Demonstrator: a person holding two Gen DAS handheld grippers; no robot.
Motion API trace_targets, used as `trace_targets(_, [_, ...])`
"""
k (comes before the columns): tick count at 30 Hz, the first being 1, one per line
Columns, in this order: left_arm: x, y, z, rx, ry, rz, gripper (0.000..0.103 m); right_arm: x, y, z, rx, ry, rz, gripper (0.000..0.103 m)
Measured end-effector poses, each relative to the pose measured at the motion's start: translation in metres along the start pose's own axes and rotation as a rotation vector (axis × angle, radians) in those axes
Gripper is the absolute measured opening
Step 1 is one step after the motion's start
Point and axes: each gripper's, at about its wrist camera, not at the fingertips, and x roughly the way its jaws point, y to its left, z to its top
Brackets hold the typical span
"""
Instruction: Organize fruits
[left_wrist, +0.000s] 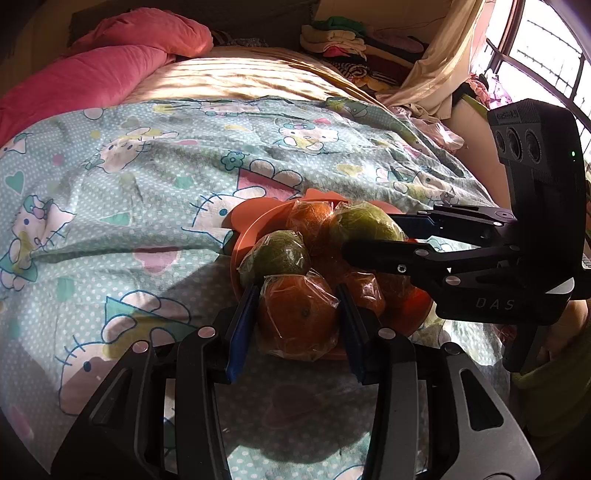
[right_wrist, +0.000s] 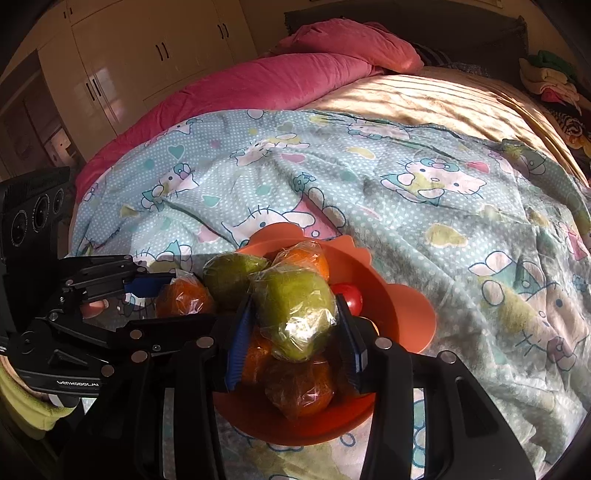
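An orange plastic bowl (left_wrist: 258, 218) (right_wrist: 369, 273) sits on the bed, filled with plastic-wrapped fruits. My left gripper (left_wrist: 295, 310) is shut on a wrapped orange (left_wrist: 299, 317) at the bowl's near edge; this gripper shows in the right wrist view (right_wrist: 173, 299). My right gripper (right_wrist: 295, 321) is shut on a wrapped green fruit (right_wrist: 295, 310), also seen in the left wrist view (left_wrist: 365, 223), where the right gripper (left_wrist: 373, 236) reaches in from the right. Another green fruit (left_wrist: 277, 254) (right_wrist: 231, 275), more oranges (right_wrist: 308, 258) and a small red fruit (right_wrist: 351, 297) lie in the bowl.
A light blue cartoon-print sheet (left_wrist: 147, 177) (right_wrist: 424, 206) covers the bed. A pink quilt (left_wrist: 92, 74) (right_wrist: 258, 81) lies at the far end. Folded clothes (left_wrist: 340, 37) are stacked at the back. Cream wardrobes (right_wrist: 129, 55) stand on the left, a window (left_wrist: 546, 55) on the right.
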Motion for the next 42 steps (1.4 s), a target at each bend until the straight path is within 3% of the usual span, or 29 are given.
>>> trace_targets(14, [0.001,0.000,0.001,0.000,0.000,0.001,0.035,-0.013,-0.005,-0.003,0.015,-0.026,-0.007,0.042])
trace_targets(22, [-0.001,-0.001,0.001,-0.001,-0.005,0.002,0.036,-0.024,-0.011,-0.008,0.036,-0.041,-0.034,0.051])
trace_targets(42, [-0.018,-0.002,0.003,-0.016,-0.056,0.004,0.052,-0.064,-0.008,-0.026,0.032,-0.111,-0.131,0.070])
